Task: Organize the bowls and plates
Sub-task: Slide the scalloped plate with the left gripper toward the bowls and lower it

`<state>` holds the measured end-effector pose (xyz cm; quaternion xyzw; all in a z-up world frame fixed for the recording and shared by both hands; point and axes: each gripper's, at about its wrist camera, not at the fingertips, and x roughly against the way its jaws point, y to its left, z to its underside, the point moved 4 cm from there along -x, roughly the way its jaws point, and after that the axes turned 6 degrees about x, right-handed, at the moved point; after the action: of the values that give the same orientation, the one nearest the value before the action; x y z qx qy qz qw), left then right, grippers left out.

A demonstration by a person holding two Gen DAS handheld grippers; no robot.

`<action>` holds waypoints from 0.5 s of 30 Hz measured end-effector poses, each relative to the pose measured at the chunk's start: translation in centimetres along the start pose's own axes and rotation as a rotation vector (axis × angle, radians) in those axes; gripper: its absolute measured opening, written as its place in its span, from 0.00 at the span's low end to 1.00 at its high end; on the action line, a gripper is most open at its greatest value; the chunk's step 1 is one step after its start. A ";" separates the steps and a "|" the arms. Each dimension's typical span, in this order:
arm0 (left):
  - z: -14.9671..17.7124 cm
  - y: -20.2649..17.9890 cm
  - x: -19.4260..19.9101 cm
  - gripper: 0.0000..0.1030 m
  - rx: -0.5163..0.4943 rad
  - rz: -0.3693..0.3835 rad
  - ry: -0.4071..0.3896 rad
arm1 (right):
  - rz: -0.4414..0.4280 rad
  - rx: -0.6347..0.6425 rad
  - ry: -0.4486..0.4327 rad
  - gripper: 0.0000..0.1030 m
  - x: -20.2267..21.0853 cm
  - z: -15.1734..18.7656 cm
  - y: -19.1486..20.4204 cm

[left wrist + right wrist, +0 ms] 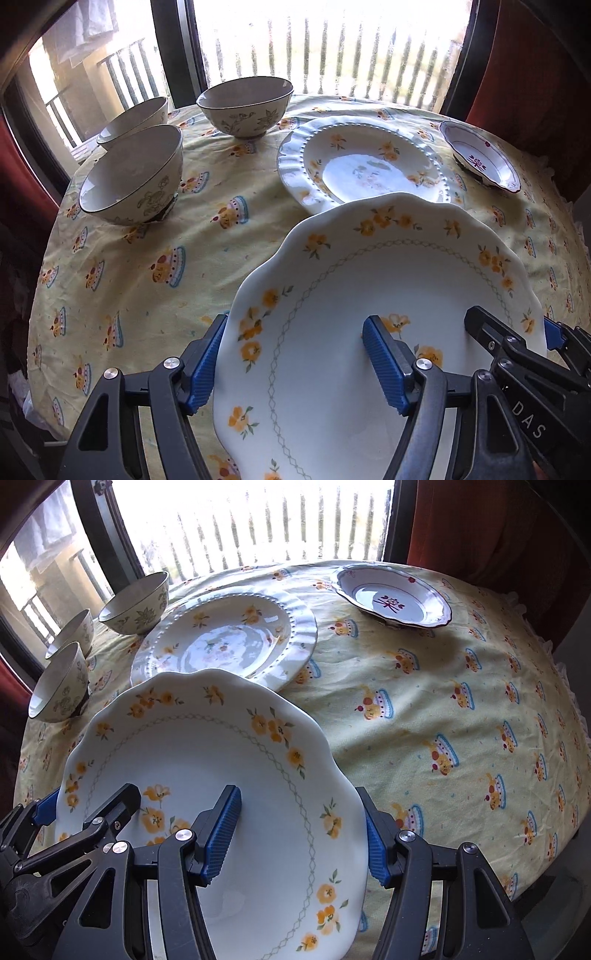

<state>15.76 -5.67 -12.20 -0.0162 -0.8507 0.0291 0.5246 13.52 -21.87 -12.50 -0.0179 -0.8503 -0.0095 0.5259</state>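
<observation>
From my left wrist view, my left gripper (299,363) has its jaws clamped on the left edge of the big flower plate (369,288). Ahead of the jaws sits a ribbed plate (364,162). 3 bowls (245,105) stand far left of them, and a small red dish (480,157) far right.

From my right wrist view, my right gripper (301,840) has its jaws clamped on the same plate's right edge. The yellow cloth on the table (461,709) spreads to the right of the jaws.
</observation>
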 end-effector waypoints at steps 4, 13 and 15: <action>-0.6 3.1 -0.1 0.71 0.005 -0.009 -0.004 | -0.008 0.005 -0.001 0.64 -0.2 -0.3 3.2; -0.9 9.5 -1.2 0.71 0.046 -0.045 0.021 | -0.047 0.037 0.034 0.63 -1.8 -0.6 9.9; -0.9 10.6 -1.5 0.71 0.054 -0.050 0.027 | -0.054 0.045 0.046 0.63 -2.3 -0.5 11.1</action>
<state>17.22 4.80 -13.86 0.0189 -0.8425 0.0385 0.5371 15.38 -10.88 -14.34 0.0172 -0.8382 -0.0053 0.5451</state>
